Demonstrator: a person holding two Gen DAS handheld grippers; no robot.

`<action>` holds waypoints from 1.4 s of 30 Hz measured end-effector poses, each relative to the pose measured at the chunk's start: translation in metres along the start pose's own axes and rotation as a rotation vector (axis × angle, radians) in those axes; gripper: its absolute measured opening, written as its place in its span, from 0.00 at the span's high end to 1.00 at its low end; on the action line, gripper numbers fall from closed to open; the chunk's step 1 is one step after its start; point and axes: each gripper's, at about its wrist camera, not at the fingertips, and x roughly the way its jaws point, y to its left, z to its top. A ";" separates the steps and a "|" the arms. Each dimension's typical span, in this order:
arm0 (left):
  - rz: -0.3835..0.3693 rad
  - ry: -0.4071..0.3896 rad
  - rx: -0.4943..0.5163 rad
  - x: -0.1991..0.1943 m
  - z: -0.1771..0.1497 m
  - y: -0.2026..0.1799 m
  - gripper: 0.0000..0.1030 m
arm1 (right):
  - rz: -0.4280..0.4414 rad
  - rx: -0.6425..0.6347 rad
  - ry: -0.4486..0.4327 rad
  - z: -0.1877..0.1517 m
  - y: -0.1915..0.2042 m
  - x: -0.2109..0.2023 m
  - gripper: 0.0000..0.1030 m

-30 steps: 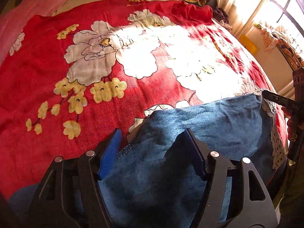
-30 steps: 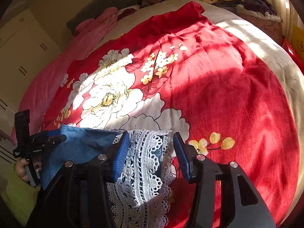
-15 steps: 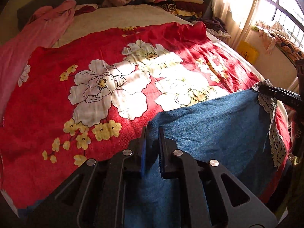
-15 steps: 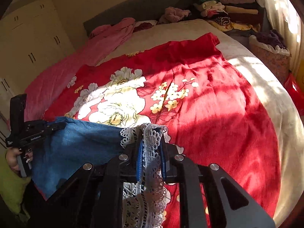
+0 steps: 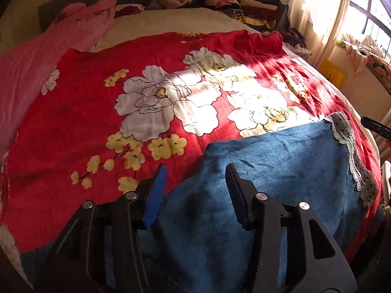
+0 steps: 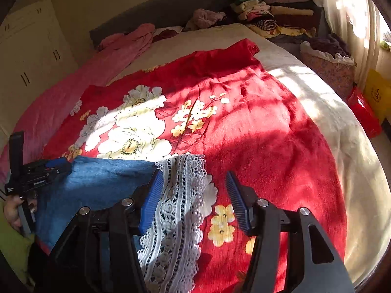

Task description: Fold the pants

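Left wrist view shows your left claw spread wide and holding nothing, its blue-padded fingers straddling the near left corner of the blue denim pants with a white lace hem, which lie flat at the near edge of the bed, on the red blanket printed with large white and yellow flowers. From here the denim runs rightwards away from you, its long axis lying left to right along the near edge, and the lace hem marks the far right end. In the right wrist view your right claw is likewise released, with the lace band lying between its fingers and against the left pad, the right pad hanging over bare blanket. Each claw sits at its own end of the cloth, so neither has to travel far to retake a grip: the left is nearer the plain denim end, the right nearer the lace. The fold, by my reading, turns on bringing one end over the other along that left-to-right axis, so you would want each claw to bite the edge directly under it. Beyond the pants the blanket is open to the far side, where a stack of folded clothes rests well apart.
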 end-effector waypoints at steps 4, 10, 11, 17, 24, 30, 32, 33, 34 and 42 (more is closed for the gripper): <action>0.037 -0.050 -0.020 -0.046 -0.032 0.016 0.41 | 0.049 0.001 0.042 -0.040 0.008 -0.032 0.49; 0.119 -0.053 -0.043 -0.086 -0.096 0.040 0.37 | 0.017 0.035 0.122 -0.087 0.013 -0.037 0.50; 0.145 -0.037 -0.057 -0.086 -0.105 0.046 0.37 | 0.012 0.043 0.135 -0.090 0.012 -0.033 0.50; 0.228 0.048 -0.089 -0.061 -0.126 0.068 0.37 | -0.043 0.054 0.250 -0.097 0.011 -0.003 0.72; 0.247 0.022 -0.108 -0.071 -0.125 0.076 0.46 | -0.122 -0.121 0.247 -0.098 0.033 -0.024 0.89; 0.225 0.014 -0.124 -0.066 -0.131 0.082 0.51 | -0.171 -0.132 0.294 -0.109 0.031 -0.011 0.86; 0.225 0.012 -0.115 -0.066 -0.132 0.082 0.51 | -0.170 -0.117 0.290 -0.109 0.030 -0.012 0.84; 0.217 0.009 -0.120 -0.067 -0.132 0.082 0.51 | -0.165 -0.105 0.288 -0.109 0.029 -0.013 0.82; 0.204 0.004 -0.129 -0.070 -0.132 0.082 0.50 | -0.159 -0.089 0.281 -0.108 0.028 -0.017 0.80; 0.211 -0.082 -0.117 -0.110 -0.124 0.064 0.29 | -0.146 -0.092 0.084 -0.093 0.045 -0.076 0.48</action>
